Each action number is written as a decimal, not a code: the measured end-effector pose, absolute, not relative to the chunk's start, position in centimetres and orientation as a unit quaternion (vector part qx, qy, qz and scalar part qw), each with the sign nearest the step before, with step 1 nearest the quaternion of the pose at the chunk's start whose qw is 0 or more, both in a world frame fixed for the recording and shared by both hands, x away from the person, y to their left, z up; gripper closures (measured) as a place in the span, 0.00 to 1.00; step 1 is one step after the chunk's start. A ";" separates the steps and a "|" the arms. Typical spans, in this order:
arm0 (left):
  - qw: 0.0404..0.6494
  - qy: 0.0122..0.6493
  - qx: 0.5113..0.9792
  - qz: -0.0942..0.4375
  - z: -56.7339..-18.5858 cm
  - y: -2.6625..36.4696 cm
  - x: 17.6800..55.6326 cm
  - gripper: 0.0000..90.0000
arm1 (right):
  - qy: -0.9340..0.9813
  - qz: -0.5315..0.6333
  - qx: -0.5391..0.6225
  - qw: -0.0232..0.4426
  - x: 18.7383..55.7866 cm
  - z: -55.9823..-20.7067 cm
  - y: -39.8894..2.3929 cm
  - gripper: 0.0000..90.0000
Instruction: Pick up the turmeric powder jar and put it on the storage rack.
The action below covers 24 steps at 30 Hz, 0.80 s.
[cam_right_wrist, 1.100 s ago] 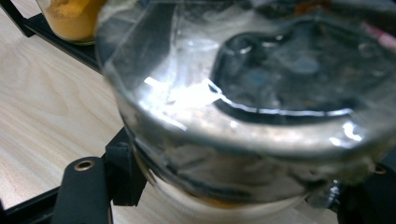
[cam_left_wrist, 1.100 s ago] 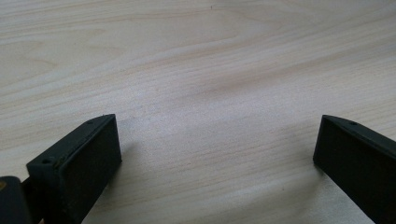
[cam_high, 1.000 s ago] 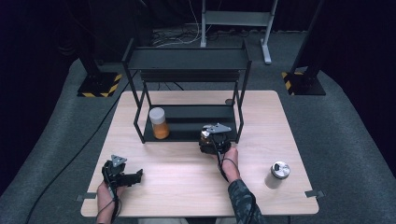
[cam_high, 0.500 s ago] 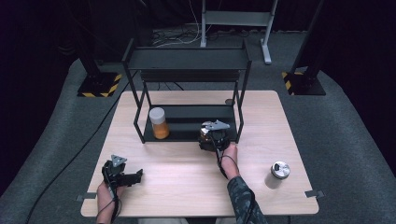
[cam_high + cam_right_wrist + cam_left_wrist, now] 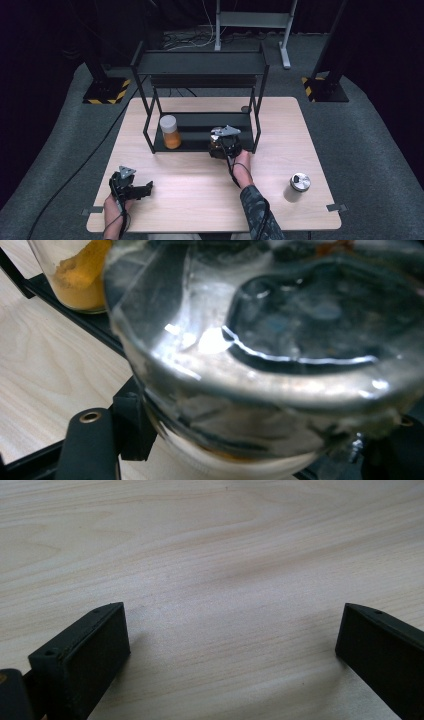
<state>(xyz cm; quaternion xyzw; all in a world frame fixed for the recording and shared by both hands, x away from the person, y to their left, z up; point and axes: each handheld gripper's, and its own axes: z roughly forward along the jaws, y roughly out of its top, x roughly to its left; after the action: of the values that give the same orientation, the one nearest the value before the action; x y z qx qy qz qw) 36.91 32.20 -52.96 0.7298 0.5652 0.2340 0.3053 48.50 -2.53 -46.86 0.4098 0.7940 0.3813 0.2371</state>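
the clear glass jar point(image 5: 260, 365) fills my right tool view, seen bottom-first: a thick rounded base with bright glare on it and a trace of orange near its lower edge. my right tool point(image 5: 223, 145) is clamped on this jar, one black jaw at each side of it, at the front edge of the black metal rack's point(image 5: 200, 62) lower shelf, right of centre. from above the jar is mostly hidden under the tool's grey plate. further left on the same shelf stands a second jar with a white lid and orange powder point(image 5: 170, 132), upright and well apart from the held one. the rack sits toward the back of the pale wood-grain desk point(image 5: 200, 195). a small silver-lidded tin point(image 5: 297, 187) stands near the desk's right front corner. my left tool point(image 5: 131, 186) rests low over bare desk at the left front, jaws wide apart with nothing between them. grey carpet surrounds the desk, with dark curtains beyond.
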 end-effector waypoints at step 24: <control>0.305 0.565 0.730 0.234 -53.0 32.2 36.9 0.00 | 0.795 0.385 0.411 0.226 49.9 -46.6 -1.1 0.34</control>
<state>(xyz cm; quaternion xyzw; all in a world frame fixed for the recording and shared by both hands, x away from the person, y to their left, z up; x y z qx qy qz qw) 36.91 32.20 -52.95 0.7299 0.5651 0.2341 0.3051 49.85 -1.08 -46.56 0.4111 0.7948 0.3850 0.2258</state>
